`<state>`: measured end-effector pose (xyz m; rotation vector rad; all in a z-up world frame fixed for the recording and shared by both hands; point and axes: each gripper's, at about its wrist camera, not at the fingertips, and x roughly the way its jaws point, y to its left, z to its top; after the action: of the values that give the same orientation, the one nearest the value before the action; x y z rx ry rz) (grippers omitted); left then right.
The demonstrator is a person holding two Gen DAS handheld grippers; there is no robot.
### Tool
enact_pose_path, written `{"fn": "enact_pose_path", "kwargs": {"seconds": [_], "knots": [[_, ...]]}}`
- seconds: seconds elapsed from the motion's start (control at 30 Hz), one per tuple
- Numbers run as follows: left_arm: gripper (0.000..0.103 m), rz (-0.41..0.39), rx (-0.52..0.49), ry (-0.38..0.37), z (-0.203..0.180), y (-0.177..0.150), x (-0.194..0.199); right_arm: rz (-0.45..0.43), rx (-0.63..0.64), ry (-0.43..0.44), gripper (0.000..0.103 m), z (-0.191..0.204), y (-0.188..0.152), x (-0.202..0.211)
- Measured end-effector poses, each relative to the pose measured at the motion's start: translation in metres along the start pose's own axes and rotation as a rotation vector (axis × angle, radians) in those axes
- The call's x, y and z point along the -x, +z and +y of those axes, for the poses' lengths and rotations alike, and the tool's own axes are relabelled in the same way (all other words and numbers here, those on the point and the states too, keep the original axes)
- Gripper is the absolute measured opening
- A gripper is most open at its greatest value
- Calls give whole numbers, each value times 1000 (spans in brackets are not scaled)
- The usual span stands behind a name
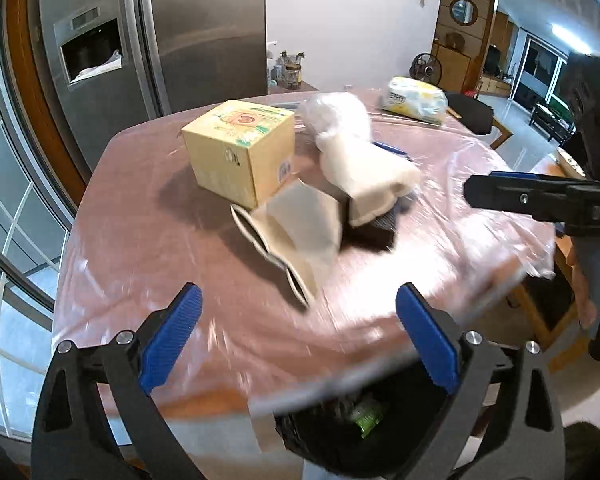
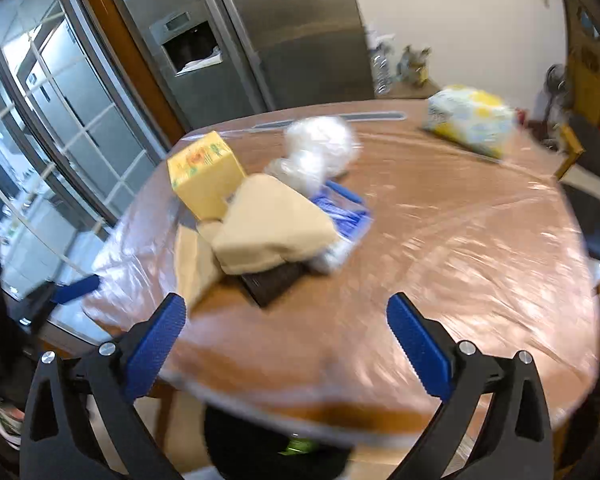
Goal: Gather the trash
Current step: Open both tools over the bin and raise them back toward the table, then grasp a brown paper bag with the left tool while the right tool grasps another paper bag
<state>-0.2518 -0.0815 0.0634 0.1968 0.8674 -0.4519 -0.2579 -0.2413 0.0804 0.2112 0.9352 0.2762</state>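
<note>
A pile of trash lies on the plastic-covered table (image 1: 140, 216): a yellow carton (image 1: 240, 148), a flattened cardboard cup carrier (image 1: 288, 236), a cream foam piece (image 1: 364, 176), a crumpled clear bag (image 1: 336, 112), a blue wrapper (image 2: 342, 212) and a dark flat box (image 1: 374, 234). My left gripper (image 1: 300, 316) is open and empty near the table's front edge. My right gripper (image 2: 286, 322) is open and empty, also short of the pile; one of its fingers (image 1: 512, 192) shows in the left wrist view. A black-lined bin (image 1: 364, 420) sits below the table edge.
A yellow and white package (image 1: 416, 98) lies at the table's far side. A steel fridge (image 1: 148, 40) stands behind the table. Chairs (image 2: 596, 200) stand on the right. Glass doors are on the left.
</note>
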Motion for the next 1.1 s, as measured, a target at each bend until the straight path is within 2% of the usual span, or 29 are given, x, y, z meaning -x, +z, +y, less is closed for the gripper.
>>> {"fn": "enact_pose_path", "kwargs": {"seconds": [0.07, 0.13, 0.2, 0.33, 0.57, 0.83, 0.9, 1.03, 1.1], "knots": [[98, 23, -12, 1, 1, 8, -16, 17, 61, -41, 99, 7, 12, -12], [98, 47, -7, -19, 1, 14, -31, 33, 82, -33, 99, 9, 22, -21], [98, 60, 0, -7, 2, 18, -40, 40, 105, -38, 99, 14, 34, -31], [98, 92, 47, -49, 7, 25, -59, 97, 131, -28, 99, 18, 48, -55], [98, 113, 97, -54, 17, 30, -80, 187, 182, -48, 99, 21, 54, -86], [98, 138, 64, -89, 17, 37, -95, 201, 134, 49, 95, 8, 55, -86], [91, 137, 46, -82, 16, 38, -96, 196, 135, 55, 94, 7, 56, -84], [83, 145, 3, -84, 16, 38, -95, 190, 114, 76, 76, 0, 62, -80], [80, 147, -8, -90, 16, 38, -94, 196, 113, 77, 76, -4, 62, -79]]}}
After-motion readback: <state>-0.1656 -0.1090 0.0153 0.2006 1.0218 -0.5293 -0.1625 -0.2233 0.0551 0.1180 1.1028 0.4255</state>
